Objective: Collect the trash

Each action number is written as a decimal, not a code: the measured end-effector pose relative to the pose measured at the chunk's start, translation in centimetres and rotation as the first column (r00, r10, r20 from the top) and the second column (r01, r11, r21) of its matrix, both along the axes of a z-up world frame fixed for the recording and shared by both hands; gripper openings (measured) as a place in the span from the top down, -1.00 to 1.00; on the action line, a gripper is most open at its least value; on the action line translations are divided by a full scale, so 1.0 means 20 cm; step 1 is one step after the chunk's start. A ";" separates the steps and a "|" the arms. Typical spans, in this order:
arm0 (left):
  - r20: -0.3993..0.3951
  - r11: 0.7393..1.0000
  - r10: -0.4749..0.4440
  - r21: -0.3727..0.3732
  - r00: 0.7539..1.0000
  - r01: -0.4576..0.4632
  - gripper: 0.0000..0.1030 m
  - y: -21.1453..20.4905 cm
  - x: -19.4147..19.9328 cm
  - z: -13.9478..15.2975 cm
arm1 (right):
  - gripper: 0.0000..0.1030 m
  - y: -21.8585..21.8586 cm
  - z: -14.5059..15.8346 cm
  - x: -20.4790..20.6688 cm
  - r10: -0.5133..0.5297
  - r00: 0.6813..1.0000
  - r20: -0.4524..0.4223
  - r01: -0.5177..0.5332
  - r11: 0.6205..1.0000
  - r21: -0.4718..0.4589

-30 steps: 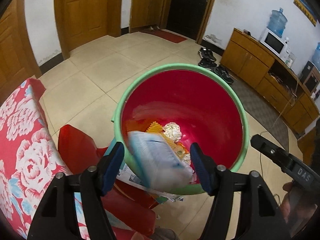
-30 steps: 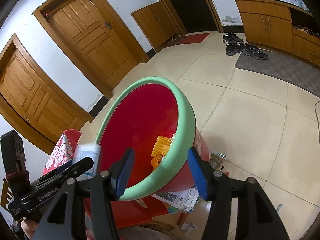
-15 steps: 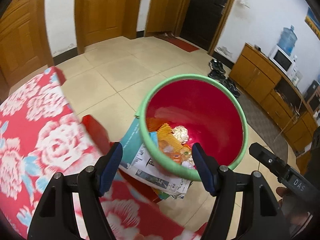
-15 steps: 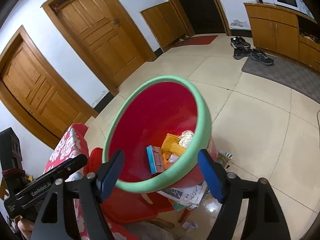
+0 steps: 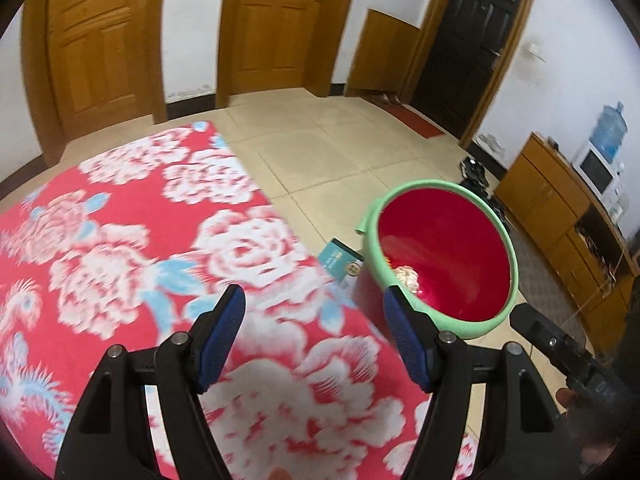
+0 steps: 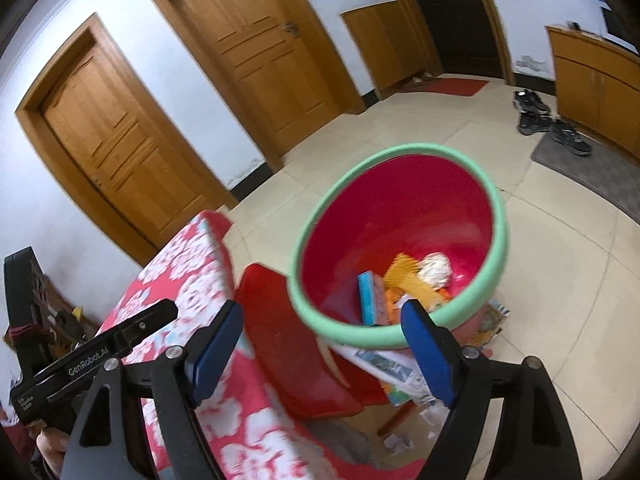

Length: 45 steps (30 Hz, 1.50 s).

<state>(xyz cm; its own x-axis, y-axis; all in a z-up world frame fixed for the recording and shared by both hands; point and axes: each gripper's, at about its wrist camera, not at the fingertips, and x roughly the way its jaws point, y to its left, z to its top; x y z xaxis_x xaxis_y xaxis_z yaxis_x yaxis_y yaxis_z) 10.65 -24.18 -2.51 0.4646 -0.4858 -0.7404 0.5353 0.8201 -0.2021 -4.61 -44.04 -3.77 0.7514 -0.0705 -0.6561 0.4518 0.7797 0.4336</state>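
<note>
Both tools gape empty; right's just widened; bin rim hides some trash.

Bin: red inside, pale green rim. Trash in it: blue-edged box, orange ridged piece, whitish crumpled wad. Cloth: red ground, white peony-like blooms, light blue leaves. Stool under bin: glossy red. Gripper pads: dark blue on black frames. Floor tiles: cream. Doors: honey-brown wood; walls white. Teal booklet beside bin.
</note>
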 end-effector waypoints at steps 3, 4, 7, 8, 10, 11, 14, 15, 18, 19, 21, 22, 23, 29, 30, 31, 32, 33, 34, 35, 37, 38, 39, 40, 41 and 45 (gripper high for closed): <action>0.005 0.999 0.039 0.010 0.999 -0.039 -0.38 0.08 -0.02 0.02 | -0.62 0.07 0.03 0.01 0.030 1.000 0.007 -0.030 0.999 -0.011; 0.005 0.999 0.053 0.011 0.999 -0.053 -0.38 0.12 -0.02 0.02 | -0.62 0.09 0.03 0.01 0.039 0.999 0.010 -0.039 0.999 -0.014; 0.017 0.996 0.089 0.009 0.996 -0.089 -0.38 0.21 -0.04 0.04 | -0.67 0.16 0.07 0.01 0.069 0.997 0.020 -0.068 0.997 -0.037; 0.021 0.995 0.098 0.009 0.995 -0.099 -0.38 0.23 -0.05 0.05 | -0.68 0.19 0.08 0.02 0.079 0.997 0.022 -0.078 0.996 -0.043; 0.030 0.992 0.125 0.008 0.992 -0.125 -0.38 0.28 -0.06 0.06 | -0.68 0.24 0.10 0.03 0.100 0.995 0.024 -0.099 0.994 -0.050; 0.035 0.990 0.138 0.006 0.990 -0.138 -0.38 0.31 -0.07 0.07 | -0.68 0.26 0.10 0.03 0.110 0.994 0.024 -0.108 0.993 -0.054; 0.050 0.985 0.171 0.003 0.984 -0.172 -0.38 0.39 -0.09 0.09 | -0.68 0.33 0.12 0.04 0.134 0.991 0.026 -0.133 0.989 -0.064; 0.054 0.983 0.181 0.002 0.982 -0.182 -0.38 0.42 -0.10 0.10 | -0.68 0.36 0.13 0.04 0.144 0.989 0.026 -0.142 0.987 -0.068; 0.060 0.977 0.211 0.003 0.976 -0.212 -0.38 0.48 -0.12 0.12 | -0.68 0.42 0.15 0.04 0.172 0.985 0.030 -0.170 0.982 -0.078; 0.062 0.975 0.220 0.003 0.974 -0.221 -0.38 0.50 -0.13 0.12 | -0.68 0.44 0.15 0.04 0.182 0.983 0.030 -0.179 0.980 -0.083; 0.066 0.971 0.237 0.004 0.969 -0.238 -0.38 0.53 -0.15 0.13 | -0.69 0.47 0.17 0.05 0.196 0.980 0.030 -0.193 0.977 -0.091; 0.068 0.969 0.245 0.007 0.967 -0.246 -0.38 0.55 -0.15 0.14 | -0.69 0.48 0.17 0.04 0.200 0.979 0.030 -0.197 0.976 -0.093; 0.072 0.967 0.254 0.012 0.964 -0.256 -0.38 0.57 -0.16 0.14 | -0.69 0.51 0.18 0.04 0.207 0.978 0.031 -0.203 0.974 -0.098; 0.094 0.956 0.287 0.031 0.953 -0.291 -0.38 0.64 -0.21 0.16 | -0.70 0.59 0.21 0.04 0.236 0.971 0.033 -0.230 0.965 -0.124; 0.096 0.954 0.293 0.030 0.951 -0.297 -0.38 0.66 -0.22 0.17 | -0.70 0.60 0.22 0.03 0.239 0.970 0.033 -0.233 0.964 -0.126; 0.096 0.952 0.300 0.027 0.949 -0.304 -0.38 0.67 -0.22 0.17 | -0.70 0.61 0.22 0.03 0.244 0.969 0.034 -0.238 0.963 -0.129; 0.095 0.951 0.304 0.025 0.948 -0.308 -0.38 0.68 -0.22 0.17 | -0.70 0.62 0.23 0.03 0.247 0.968 0.035 -0.240 0.962 -0.131; 0.094 0.949 0.313 0.022 0.945 -0.316 -0.38 0.70 -0.23 0.18 | -0.70 0.63 0.23 0.03 0.250 0.968 0.035 -0.243 0.961 -0.134; 0.092 0.946 0.321 0.019 0.942 -0.324 -0.38 0.71 -0.23 0.18 | -0.70 0.63 0.24 0.03 0.253 0.967 0.036 -0.246 0.960 -0.136; 0.091 0.944 0.328 0.018 0.940 -0.330 -0.38 0.72 -0.23 0.19 | -0.70 0.64 0.24 0.03 0.257 0.966 0.038 -0.249 0.958 -0.138; 0.089 0.938 0.344 0.015 0.935 -0.347 -0.38 0.74 -0.23 0.19 | -0.70 0.65 0.25 0.03 0.259 0.965 0.039 -0.252 0.958 -0.141; 0.088 0.936 0.349 0.014 0.933 -0.351 -0.38 0.75 -0.24 0.19 | -0.70 0.66 0.25 0.03 0.260 0.965 0.040 -0.252 0.957 -0.142; 0.087 0.934 0.354 0.012 0.931 -0.356 -0.38 0.76 -0.24 0.20 | -0.70 0.66 0.25 0.02 0.260 0.965 0.040 -0.252 0.957 -0.143; 0.087 0.933 0.359 0.010 0.929 -0.361 -0.38 0.77 -0.24 0.20 | -0.70 0.67 0.25 0.02 0.260 0.965 0.037 -0.252 0.957 -0.147; 0.087 0.931 0.362 0.009 0.928 -0.364 -0.38 0.77 -0.25 0.20 | -0.70 0.67 0.26 0.02 0.260 0.965 0.036 -0.252 0.956 -0.151; 0.090 0.927 0.372 0.002 0.924 -0.374 -0.38 0.80 -0.26 0.21 | -0.70 0.68 0.26 0.02 0.260 0.965 0.039 -0.252 0.956 -0.150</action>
